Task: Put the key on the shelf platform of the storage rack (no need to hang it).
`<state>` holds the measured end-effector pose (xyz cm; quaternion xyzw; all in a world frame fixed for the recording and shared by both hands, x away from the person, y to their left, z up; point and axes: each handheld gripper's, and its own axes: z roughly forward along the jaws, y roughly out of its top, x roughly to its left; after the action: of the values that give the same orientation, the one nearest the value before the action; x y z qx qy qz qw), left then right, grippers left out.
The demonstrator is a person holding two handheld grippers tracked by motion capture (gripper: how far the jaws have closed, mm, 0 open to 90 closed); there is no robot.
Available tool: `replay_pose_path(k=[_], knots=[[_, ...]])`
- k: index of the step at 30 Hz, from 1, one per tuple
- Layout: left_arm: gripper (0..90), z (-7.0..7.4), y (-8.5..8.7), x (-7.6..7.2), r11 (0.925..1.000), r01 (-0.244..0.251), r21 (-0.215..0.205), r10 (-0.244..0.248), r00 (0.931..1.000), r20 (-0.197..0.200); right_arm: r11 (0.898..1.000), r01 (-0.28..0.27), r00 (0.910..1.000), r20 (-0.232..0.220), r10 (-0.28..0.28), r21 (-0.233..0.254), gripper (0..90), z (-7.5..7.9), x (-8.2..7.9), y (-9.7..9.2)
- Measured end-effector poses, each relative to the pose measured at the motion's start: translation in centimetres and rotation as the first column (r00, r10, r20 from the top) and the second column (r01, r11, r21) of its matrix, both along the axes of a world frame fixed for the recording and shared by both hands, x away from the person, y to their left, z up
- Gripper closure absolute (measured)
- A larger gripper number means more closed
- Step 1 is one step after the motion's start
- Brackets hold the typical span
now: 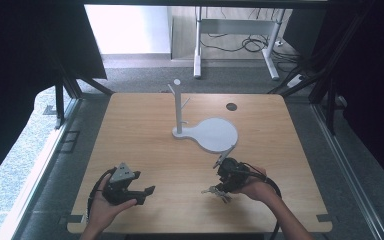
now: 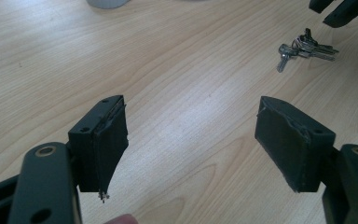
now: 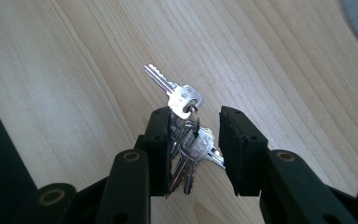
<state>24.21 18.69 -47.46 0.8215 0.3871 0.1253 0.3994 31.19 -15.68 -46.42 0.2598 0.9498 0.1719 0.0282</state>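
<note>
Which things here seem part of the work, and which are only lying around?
Likely in use: bunch of keys, between the right gripper jaws; white peg stand on its round base; left gripper, open.

Lying about: dark round disc on the table.

Your wooden table point(image 1: 145, 125) sits on grey carpet point(image 1: 50, 165). At the frame's top you see a white-legged desk point(image 1: 235, 30) over tangled cables point(image 1: 252, 44); dark curtains point(image 1: 25, 60) hang at both sides.

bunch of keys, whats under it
The bunch of keys lies directly on the bare wooden table, between the right gripper's open fingers. The wood right beneath the keys is covered.
</note>
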Motion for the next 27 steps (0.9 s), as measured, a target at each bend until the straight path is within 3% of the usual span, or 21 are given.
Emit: replay_pose_path(k=[12, 27], knots=[[25.5, 0.0, 0.1, 0.0, 1.0000, 0.000, 0.002, 0.000, 1.0000, 0.001, 0.998, -0.046, 0.9988, -0.017, 0.045, -0.053, 70.5, -1.4, 0.8, 1.3], [25.5, 0.0, 0.2, 0.1, 1.0000, -0.002, 0.005, 0.002, 1.0000, 0.000, 0.996, -0.016, 0.9972, -0.074, 0.009, -0.093, 79.5, -2.7, 1.4, 1.7]])
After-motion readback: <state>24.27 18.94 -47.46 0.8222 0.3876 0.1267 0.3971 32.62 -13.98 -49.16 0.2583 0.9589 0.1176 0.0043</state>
